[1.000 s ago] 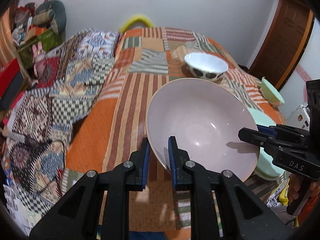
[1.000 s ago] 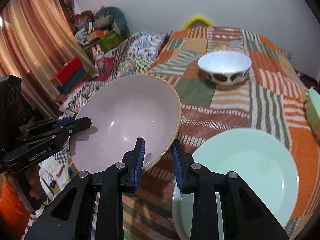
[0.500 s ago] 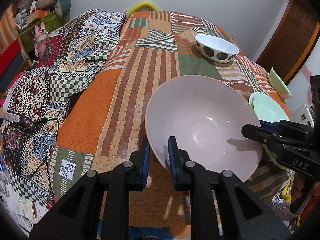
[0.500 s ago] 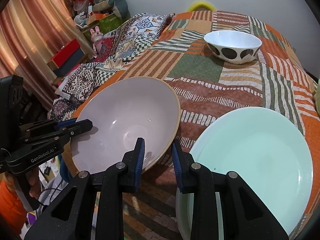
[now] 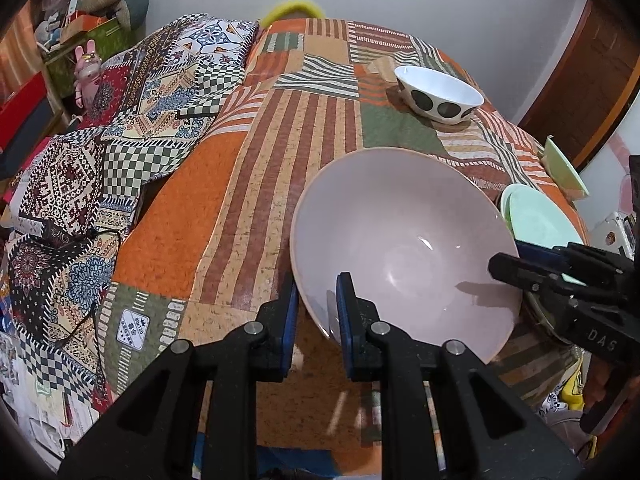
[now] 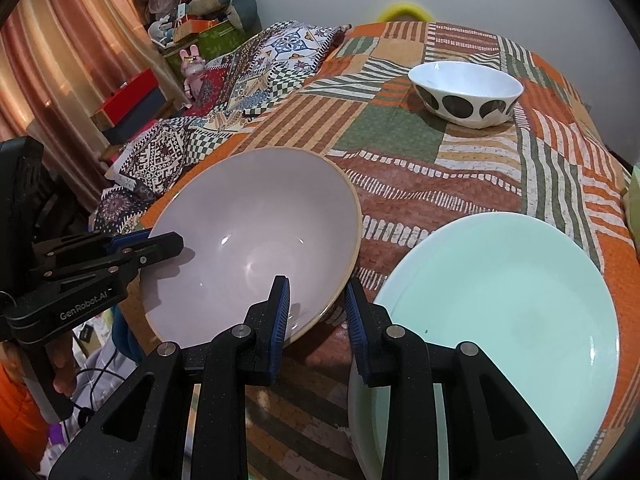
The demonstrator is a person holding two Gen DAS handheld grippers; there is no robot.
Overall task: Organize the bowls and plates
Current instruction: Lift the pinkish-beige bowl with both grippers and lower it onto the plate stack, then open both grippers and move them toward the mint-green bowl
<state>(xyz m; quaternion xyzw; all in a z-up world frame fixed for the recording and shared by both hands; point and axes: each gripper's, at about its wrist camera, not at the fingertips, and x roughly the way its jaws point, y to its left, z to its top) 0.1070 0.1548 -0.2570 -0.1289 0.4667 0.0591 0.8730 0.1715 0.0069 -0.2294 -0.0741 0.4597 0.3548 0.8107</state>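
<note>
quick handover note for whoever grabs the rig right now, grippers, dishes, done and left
Left gripper: shut on the near rim of the pink bowl.
Right gripper: astride the bowl's opposite rim; jaws have just been opening, pads look clear of it.
Pink bowl sits low over the bedspread, beside the green plate.
Spotted bowl is farther back, untouched.
Left: set the pink bowl down, gather the rest.

Large pink bowl (image 5: 404, 240) tilted beside mint plate (image 6: 500, 300); spotted bowl (image 6: 466, 92) beyond.
</note>
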